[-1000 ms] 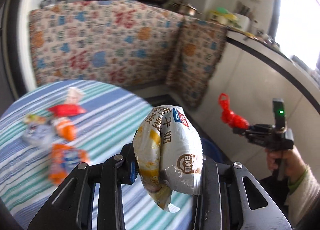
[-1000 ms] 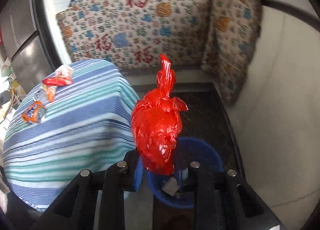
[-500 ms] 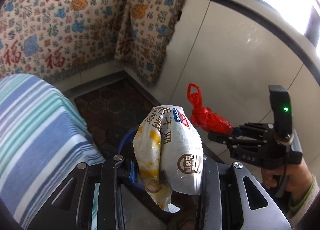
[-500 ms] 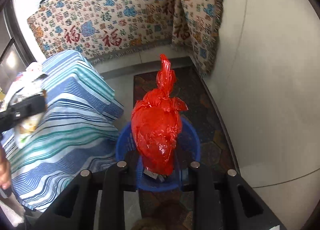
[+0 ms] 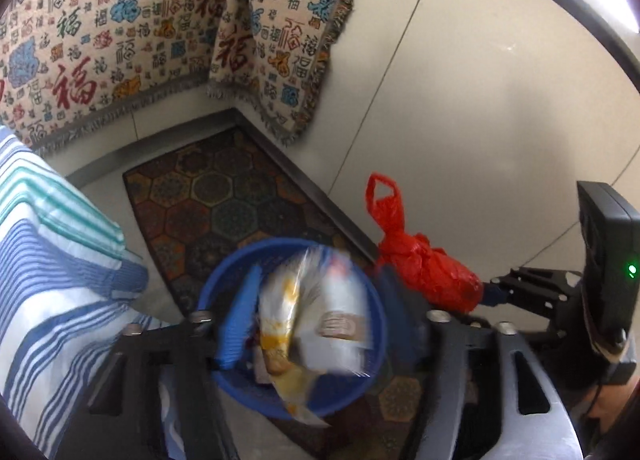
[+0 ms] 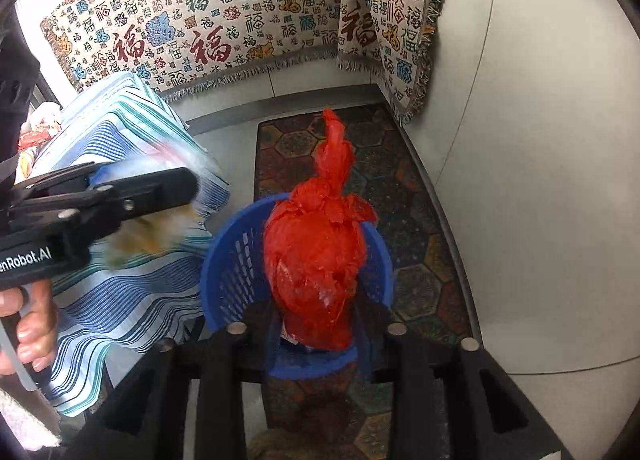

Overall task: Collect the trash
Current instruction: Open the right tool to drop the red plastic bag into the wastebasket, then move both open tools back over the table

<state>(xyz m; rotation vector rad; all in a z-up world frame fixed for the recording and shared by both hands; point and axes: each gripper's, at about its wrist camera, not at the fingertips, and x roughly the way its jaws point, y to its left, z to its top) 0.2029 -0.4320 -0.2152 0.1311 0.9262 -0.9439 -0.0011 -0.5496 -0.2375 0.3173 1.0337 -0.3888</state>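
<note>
A blue plastic trash basket [image 5: 224,284] stands on the floor mat; it also shows in the right wrist view [image 6: 236,252]. My left gripper [image 5: 316,316] is open above it, and a white and yellow snack bag [image 5: 308,324], blurred, falls between its spread fingers into the basket. In the right wrist view the left gripper [image 6: 176,187] is at the left with the blurred bag [image 6: 148,236] under it. My right gripper [image 6: 320,324] is shut on a knotted red plastic bag [image 6: 316,252] held over the basket; the bag also shows in the left wrist view [image 5: 424,268].
A table with a blue and green striped cloth [image 5: 52,280] stands left of the basket, with wrappers on it [image 6: 36,135]. A patterned mat [image 5: 224,195] covers the floor. A patterned blanket [image 6: 224,11] hangs behind; a white wall [image 5: 480,99] is on the right.
My left gripper has opened and let go of the snack bag, which now drops into the basket. Both grippers have moved down closer over the basket.
</note>
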